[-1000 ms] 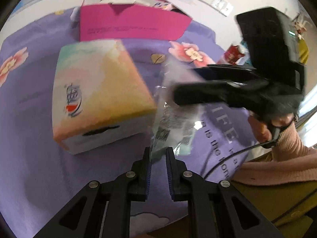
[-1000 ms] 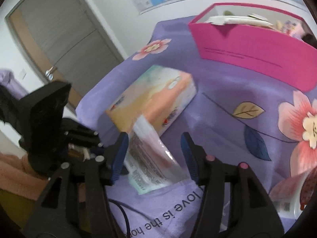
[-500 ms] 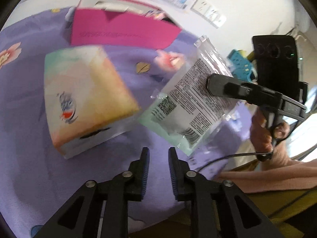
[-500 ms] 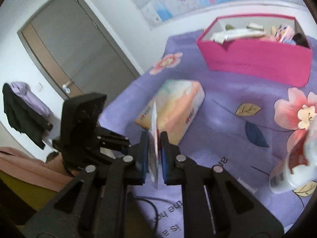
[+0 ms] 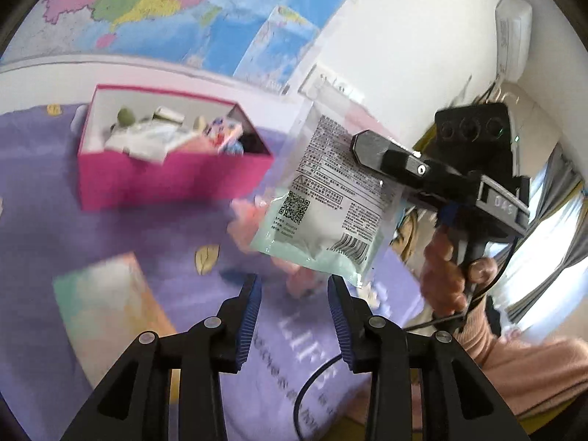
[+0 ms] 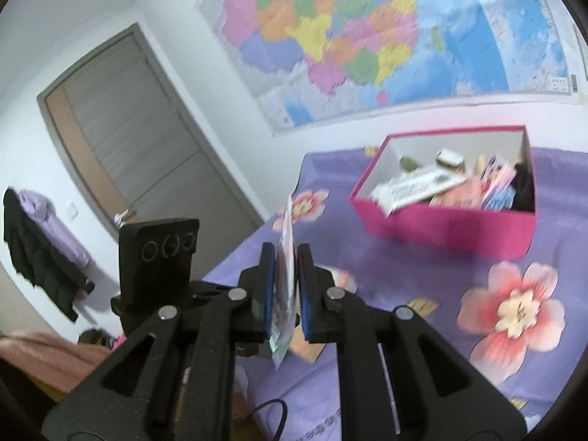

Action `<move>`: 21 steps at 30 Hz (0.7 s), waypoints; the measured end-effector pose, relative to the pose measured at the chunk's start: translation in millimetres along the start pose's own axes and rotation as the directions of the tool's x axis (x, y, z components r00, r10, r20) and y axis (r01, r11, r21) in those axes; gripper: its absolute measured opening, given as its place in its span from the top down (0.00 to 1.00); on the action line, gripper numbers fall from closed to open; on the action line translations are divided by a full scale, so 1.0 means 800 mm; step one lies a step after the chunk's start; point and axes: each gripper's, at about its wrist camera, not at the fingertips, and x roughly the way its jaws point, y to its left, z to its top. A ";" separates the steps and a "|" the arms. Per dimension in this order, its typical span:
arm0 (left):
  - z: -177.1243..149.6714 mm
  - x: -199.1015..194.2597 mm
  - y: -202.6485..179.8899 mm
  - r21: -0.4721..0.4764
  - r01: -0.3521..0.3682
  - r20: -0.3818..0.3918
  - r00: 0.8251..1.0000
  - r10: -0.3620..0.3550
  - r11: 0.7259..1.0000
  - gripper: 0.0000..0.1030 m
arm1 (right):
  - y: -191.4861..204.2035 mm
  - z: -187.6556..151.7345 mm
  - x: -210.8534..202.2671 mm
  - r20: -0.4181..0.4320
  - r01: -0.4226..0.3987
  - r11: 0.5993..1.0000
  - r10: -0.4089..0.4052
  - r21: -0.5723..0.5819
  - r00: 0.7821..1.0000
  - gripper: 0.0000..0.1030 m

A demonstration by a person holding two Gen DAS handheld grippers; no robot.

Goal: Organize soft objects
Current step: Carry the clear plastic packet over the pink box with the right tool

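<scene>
A clear plastic packet [image 5: 327, 198] with printed text and a pale green bottom hangs in the air, edge-on [image 6: 286, 257] in the right wrist view. My right gripper [image 6: 286, 257] is shut on it, seen from the side [image 5: 362, 143] in the left wrist view. My left gripper [image 5: 294, 286] is below the packet with its jaws opening and nothing between them. The pink box [image 5: 172, 180] holding several soft items sits at the back of the purple bedspread [image 5: 110, 228], also pink box [image 6: 452, 220]. A pastel tissue pack [image 5: 106, 301] lies at lower left.
A hand [image 5: 444, 272] in a pink sleeve holds the right gripper's handle. A black cable [image 5: 312, 378] trails over the bedspread. A map [image 6: 367, 36] hangs on the wall and a grey door [image 6: 136, 139] stands at the left, with coats [image 6: 40, 250] beside it.
The left gripper let go of the packet and its jaws widened. The right gripper closed on the packet and lifted it. Both views tilted up, showing the box's inside and the wall.
</scene>
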 end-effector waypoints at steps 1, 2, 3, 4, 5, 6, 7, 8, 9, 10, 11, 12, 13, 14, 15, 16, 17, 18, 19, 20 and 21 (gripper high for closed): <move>0.010 0.000 0.001 0.006 -0.006 0.008 1.000 0.006 1.000 0.63 | -0.006 0.011 -0.001 0.011 0.002 1.000 -0.002 0.011 1.000 0.87; 0.021 0.001 0.004 0.005 -0.005 0.015 1.000 0.005 1.000 0.63 | -0.012 0.023 -0.002 0.026 0.011 1.000 -0.012 0.022 1.000 0.87; 0.028 0.001 0.007 -0.004 0.000 0.019 1.000 0.000 1.000 0.63 | -0.019 0.034 -0.001 0.037 0.024 0.999 -0.025 0.033 0.999 0.87; 0.041 0.002 0.011 -0.011 0.011 0.025 1.000 -0.010 1.000 0.63 | -0.025 0.042 0.000 0.042 0.026 0.999 -0.028 0.046 0.999 0.87; 0.048 0.002 0.012 -0.011 0.014 0.031 0.999 -0.014 1.000 0.63 | -0.033 0.051 0.003 0.046 0.025 0.998 -0.029 0.066 0.999 0.87; 0.056 0.004 0.015 -0.011 0.010 0.039 0.999 -0.009 1.000 0.63 | -0.042 0.060 0.007 0.049 0.024 0.996 -0.028 0.085 0.998 0.87; 0.069 0.007 0.019 -0.019 0.002 0.042 0.999 -0.001 1.000 0.63 | -0.050 0.068 0.011 0.050 0.021 0.995 -0.026 0.100 0.998 0.87; 0.075 0.009 0.023 -0.021 0.002 0.040 0.999 -0.001 1.000 0.63 | -0.060 0.076 0.017 0.052 0.024 0.993 -0.030 0.119 0.998 0.87; 0.086 0.014 0.026 -0.022 -0.004 0.042 0.999 0.005 1.000 0.63 | -0.068 0.082 0.022 0.053 0.030 0.991 -0.038 0.132 0.998 0.87; 0.091 0.016 0.027 -0.022 -0.015 0.044 0.999 0.016 1.000 0.63 | -0.076 0.087 0.027 0.054 0.031 0.989 -0.039 0.146 0.998 0.87; 0.101 0.019 0.031 -0.028 -0.024 0.047 0.999 0.025 0.999 0.63 | -0.084 0.092 0.032 0.054 0.030 0.986 -0.039 0.164 0.998 0.87; 0.105 0.019 0.037 -0.033 -0.021 0.048 0.999 0.023 0.999 0.63 | -0.092 0.098 0.038 0.052 0.029 0.984 -0.039 0.178 0.998 0.87; 0.112 0.022 0.041 -0.043 -0.024 0.049 0.998 0.027 0.999 0.63 | -0.100 0.103 0.044 0.050 0.025 0.981 -0.036 0.194 0.998 0.87; 0.117 0.023 0.045 -0.055 -0.030 0.049 0.998 0.033 0.998 0.63 | -0.107 0.107 0.048 0.049 0.024 0.978 -0.035 0.208 0.998 0.87; 0.125 0.028 0.051 -0.068 -0.030 0.046 0.998 0.033 0.997 0.63 | -0.113 0.111 0.052 0.049 0.025 0.975 -0.036 0.220 0.998 0.87; 0.131 0.032 0.059 -0.085 -0.027 0.040 0.999 0.030 0.996 0.64 | -0.120 0.115 0.056 0.049 0.019 0.972 -0.032 0.235 0.998 0.87; 0.138 0.038 0.067 -0.103 -0.025 0.034 0.999 0.028 0.994 0.64 | -0.127 0.118 0.060 0.049 0.015 0.968 -0.028 0.250 0.998 0.87; 0.144 0.042 0.075 -0.116 -0.023 0.031 0.999 0.027 0.993 0.64 | -0.135 0.123 0.064 0.047 0.021 0.964 -0.035 0.264 0.998 0.87; 0.147 0.045 0.080 -0.127 -0.023 0.031 0.999 0.027 0.992 0.64 | -0.139 0.125 0.065 0.047 0.026 0.962 -0.040 0.270 0.998 0.87; 0.151 0.048 0.086 -0.139 -0.023 0.031 0.999 0.027 0.990 0.64 | -0.146 0.128 0.068 0.047 0.026 0.959 -0.040 0.281 0.998 0.87; 0.156 0.051 0.091 -0.149 -0.020 0.029 0.999 0.025 0.989 0.64 | -0.150 0.130 0.069 0.047 0.025 0.957 -0.040 0.289 0.998 0.87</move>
